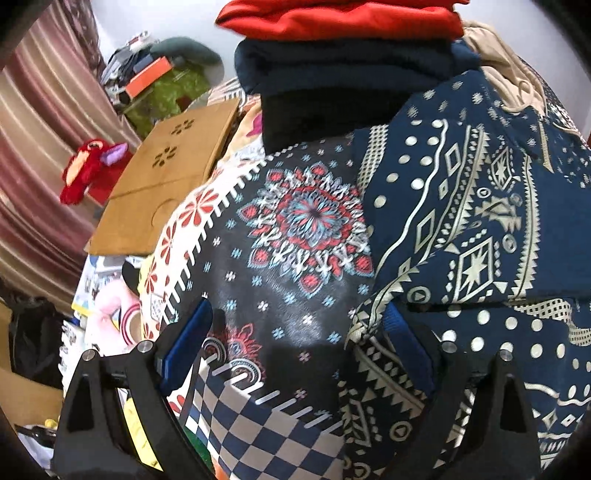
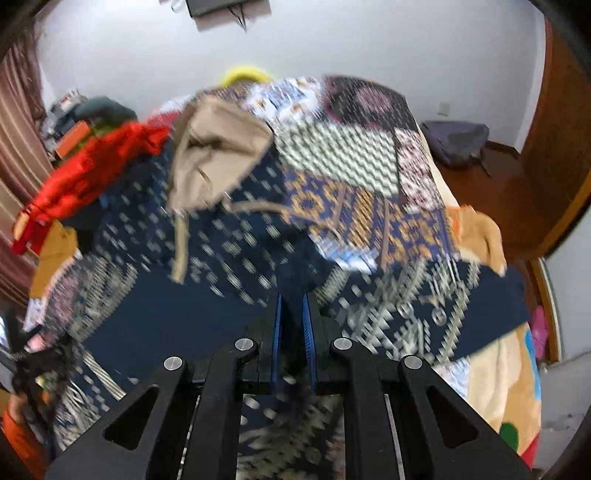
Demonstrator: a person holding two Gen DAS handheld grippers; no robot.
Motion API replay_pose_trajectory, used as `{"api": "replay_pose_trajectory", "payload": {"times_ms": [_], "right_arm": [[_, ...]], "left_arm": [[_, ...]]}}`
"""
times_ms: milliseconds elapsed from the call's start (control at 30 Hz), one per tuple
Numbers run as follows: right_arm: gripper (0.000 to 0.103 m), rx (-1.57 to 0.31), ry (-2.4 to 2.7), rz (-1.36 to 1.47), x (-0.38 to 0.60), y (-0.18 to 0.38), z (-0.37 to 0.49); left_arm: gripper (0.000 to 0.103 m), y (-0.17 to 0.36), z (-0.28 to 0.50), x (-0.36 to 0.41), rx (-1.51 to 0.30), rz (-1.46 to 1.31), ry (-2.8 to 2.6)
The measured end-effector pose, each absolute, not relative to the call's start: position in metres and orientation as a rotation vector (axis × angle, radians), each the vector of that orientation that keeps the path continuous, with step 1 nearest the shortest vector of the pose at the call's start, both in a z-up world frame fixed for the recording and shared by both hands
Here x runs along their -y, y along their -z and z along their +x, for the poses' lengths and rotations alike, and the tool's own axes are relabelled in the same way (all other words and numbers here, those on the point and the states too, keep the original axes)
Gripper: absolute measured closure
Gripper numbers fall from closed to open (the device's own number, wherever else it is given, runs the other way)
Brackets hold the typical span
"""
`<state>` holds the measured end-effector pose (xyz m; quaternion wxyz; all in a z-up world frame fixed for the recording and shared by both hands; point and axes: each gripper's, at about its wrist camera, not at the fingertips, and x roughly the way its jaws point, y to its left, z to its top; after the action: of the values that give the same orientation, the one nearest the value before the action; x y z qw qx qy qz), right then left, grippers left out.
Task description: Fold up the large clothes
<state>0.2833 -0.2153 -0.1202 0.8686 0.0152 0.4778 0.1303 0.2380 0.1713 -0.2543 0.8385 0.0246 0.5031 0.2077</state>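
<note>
A large navy garment with a cream geometric print [image 1: 461, 221] lies spread over a patchwork bedspread [image 1: 295, 229]. My left gripper [image 1: 295, 332] is open wide just above the bedspread, and the garment's hem drapes over its right finger [image 1: 402, 343]. In the blurred right wrist view the same garment [image 2: 177, 317] covers the near half of the bed. My right gripper [image 2: 292, 314] is shut, with a fold of this navy cloth pinched between its blue pads.
Folded red [image 1: 340, 18], navy [image 1: 332, 70] and black [image 1: 325, 114] clothes are stacked at the bed's far end. A beige garment [image 2: 218, 151] lies beside them. A brown board [image 1: 173, 173], a red plush toy [image 1: 88, 173] and a striped curtain [image 1: 37, 129] are to the left.
</note>
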Motion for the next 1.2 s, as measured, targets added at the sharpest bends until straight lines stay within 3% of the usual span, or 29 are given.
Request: {"api": "replay_pose_trajectory", "payload": {"times_ms": [400, 500, 567, 633, 867, 1200], "right_arm": [[0.091, -1.038, -0.210, 0.003, 0.254, 0.130, 0.257], [0.078, -1.039, -0.208, 0.054, 0.267, 0.124, 0.255], [0.060, -1.029, -0.217, 0.109, 0.274, 0.119, 0.255], [0.052, -1.024, -0.239, 0.142, 0.274, 0.117, 0.257], [0.051, -1.104, -0.296, 0.130, 0.251, 0.130, 0.287], [0.051, -1.172, -0.203, -0.054, 0.248, 0.164, 0.296]], "left_arm": [[0.009, 0.255, 0.220, -0.163, -1.105, 0.014, -0.357], [0.009, 0.239, 0.213, -0.156, -1.083, 0.004, -0.319], [0.009, 0.224, 0.211, -0.148, -1.052, 0.007, -0.294], [0.009, 0.207, 0.210, -0.140, -1.011, 0.022, -0.268], [0.009, 0.189, 0.240, -0.113, -0.970, 0.015, -0.179], [0.009, 0.235, 0.261, -0.088, -1.063, 0.051, -0.156]]}}
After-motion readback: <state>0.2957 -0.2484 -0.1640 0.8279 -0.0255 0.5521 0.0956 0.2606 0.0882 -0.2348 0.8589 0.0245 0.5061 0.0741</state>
